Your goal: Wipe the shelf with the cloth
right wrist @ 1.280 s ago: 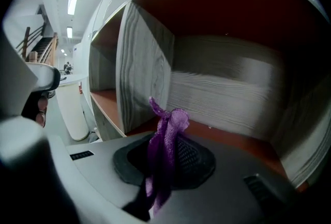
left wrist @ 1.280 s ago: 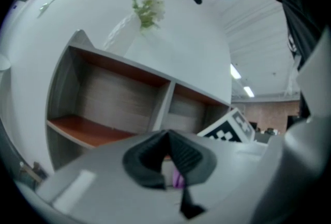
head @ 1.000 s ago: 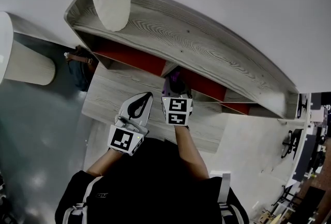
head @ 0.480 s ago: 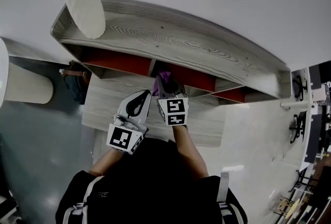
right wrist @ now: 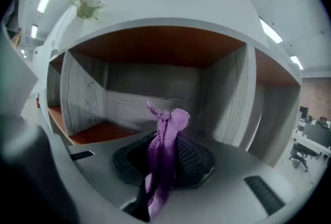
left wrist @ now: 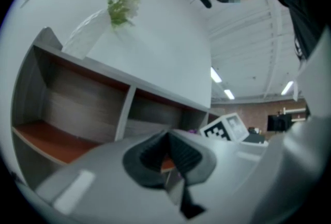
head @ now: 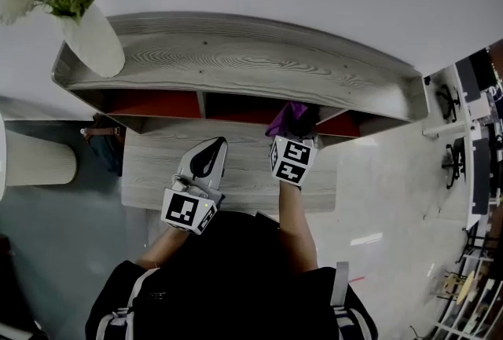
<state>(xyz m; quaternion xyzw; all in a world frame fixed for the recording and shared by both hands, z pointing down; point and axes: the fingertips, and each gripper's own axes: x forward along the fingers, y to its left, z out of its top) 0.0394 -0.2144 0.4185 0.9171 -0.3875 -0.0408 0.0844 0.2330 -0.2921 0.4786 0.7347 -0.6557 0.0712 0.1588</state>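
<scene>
A purple cloth is pinched in my right gripper, which is shut on it; its bunched top sticks up past the jaws. Seen from the head view, the cloth sits at the mouth of the shelf's red-lined opening, right of centre, with the right gripper just behind it. That gripper's view looks into a compartment with grey wood walls. My left gripper hovers over the lower wood board, shut with nothing in it. The left gripper faces the left compartments.
A white vase with flowers stands on the shelf top at the far left. A dark bag and a pale round stool sit on the floor to the left. Office chairs stand at the far right.
My right gripper has carried the purple cloth to the right along the shelf opening, from the middle toward the right compartment. The left gripper has stayed put over the lower board.
</scene>
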